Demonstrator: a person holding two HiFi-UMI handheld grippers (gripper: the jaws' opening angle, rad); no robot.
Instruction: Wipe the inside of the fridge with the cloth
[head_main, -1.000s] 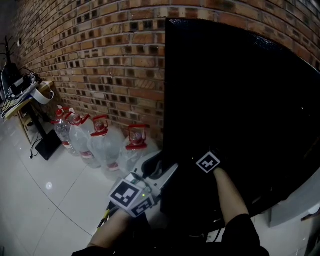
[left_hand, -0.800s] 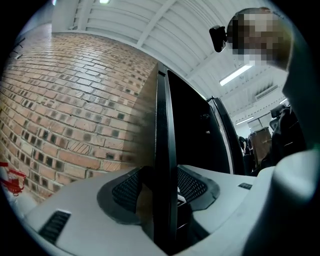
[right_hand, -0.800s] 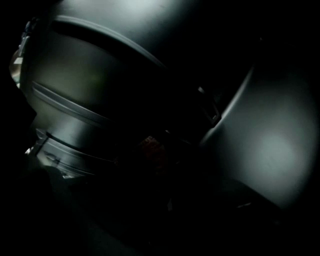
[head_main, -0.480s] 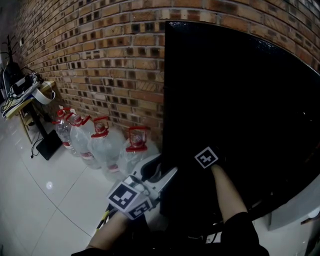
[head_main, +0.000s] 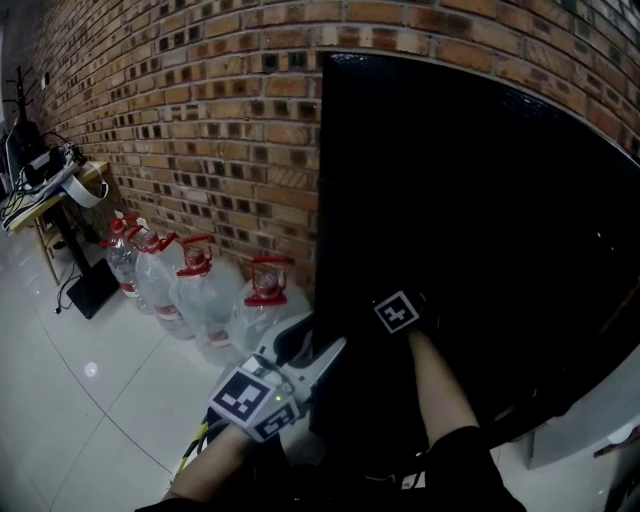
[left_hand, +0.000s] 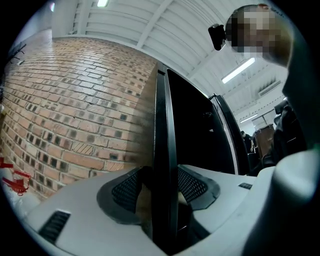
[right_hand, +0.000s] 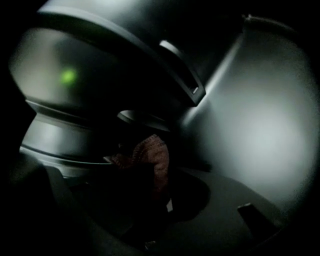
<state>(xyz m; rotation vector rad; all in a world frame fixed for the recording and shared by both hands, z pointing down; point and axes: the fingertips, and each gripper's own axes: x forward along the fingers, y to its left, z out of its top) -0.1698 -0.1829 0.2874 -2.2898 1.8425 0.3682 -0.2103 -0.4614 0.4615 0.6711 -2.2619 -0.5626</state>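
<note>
Left gripper (left_hand: 160, 192) clamps the fridge door (left_hand: 161, 115) edge at six o'clock, propping it open. Right gripper (right_hand: 145, 197) pinches the cloth (right_hand: 150, 155), reaching inside towards one o'clock to wipe.

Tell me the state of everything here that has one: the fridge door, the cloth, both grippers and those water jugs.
Fridge door: open, its edge clamped between the left jaws.
Left gripper: shut on the door edge.
Cloth: bunched up, pinched in the right jaws.
Right gripper: shut on the cloth, reaching inside the dark fridge.
Water jugs: upright by the brick wall, red caps on.
</note>
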